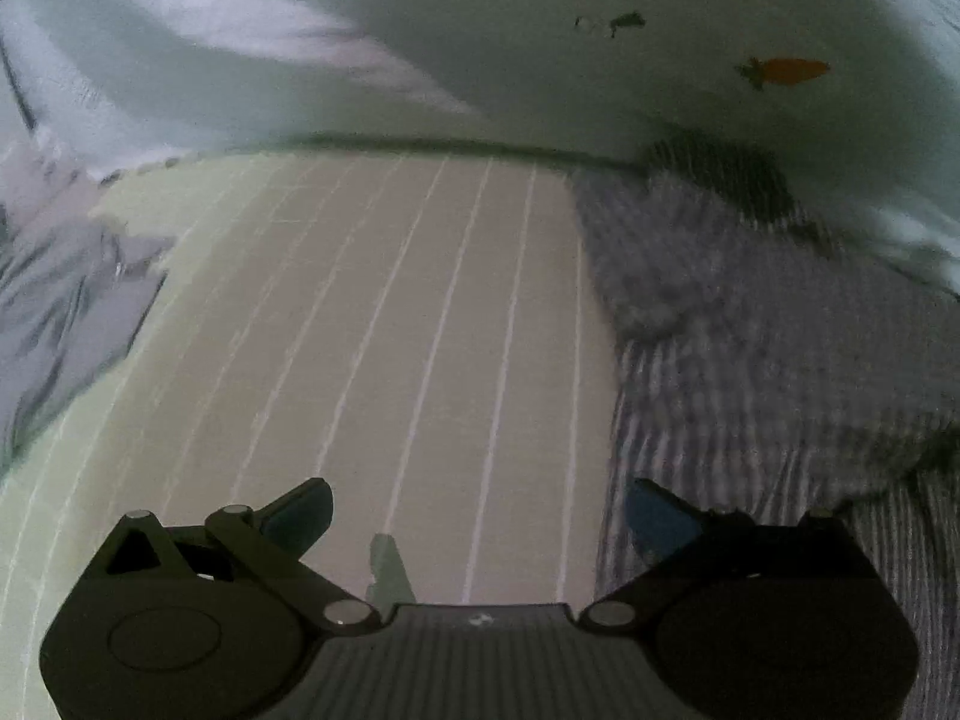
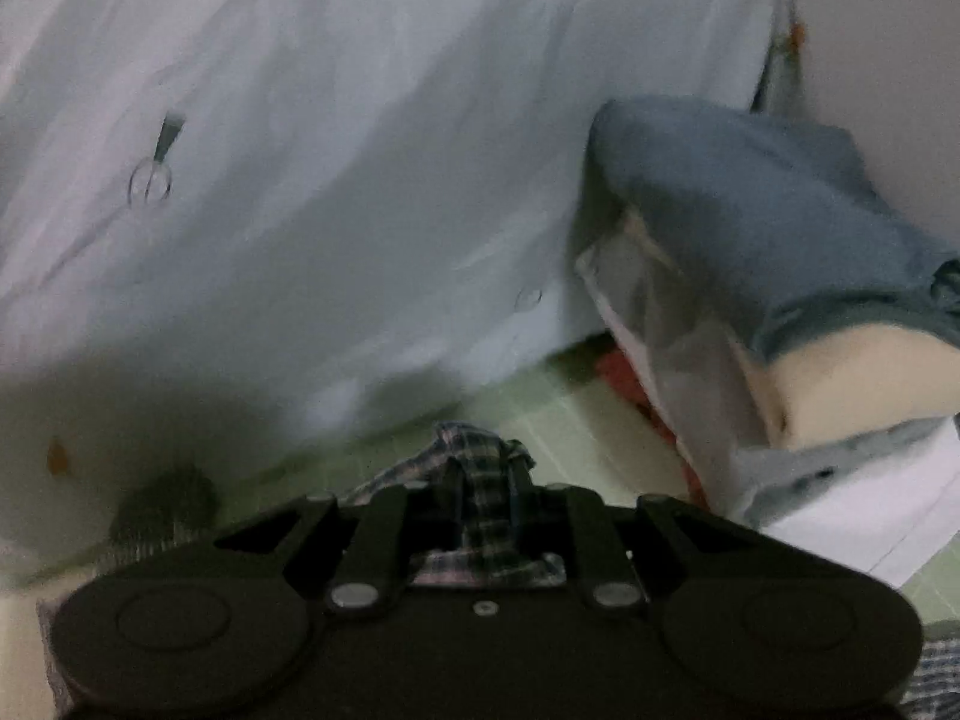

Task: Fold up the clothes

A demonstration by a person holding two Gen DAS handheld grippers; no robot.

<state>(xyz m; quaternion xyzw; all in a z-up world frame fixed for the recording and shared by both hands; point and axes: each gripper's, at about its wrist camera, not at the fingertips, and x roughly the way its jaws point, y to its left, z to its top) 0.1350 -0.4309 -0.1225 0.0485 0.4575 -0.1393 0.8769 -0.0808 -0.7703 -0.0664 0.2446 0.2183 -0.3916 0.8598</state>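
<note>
Plaid garment [image 2: 489, 504] bunched, axis unclear, pinched by right gripper [image 2: 486, 516]; left gripper [image 1: 480, 519] wide, empty.

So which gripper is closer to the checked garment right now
Right. The right gripper is shut on the checked garment; the left gripper is open over the bedsheet beside it.

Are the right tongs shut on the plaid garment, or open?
Shut on it. The right tongs stand close together with the plaid garment bunched and pinched between them.
</note>
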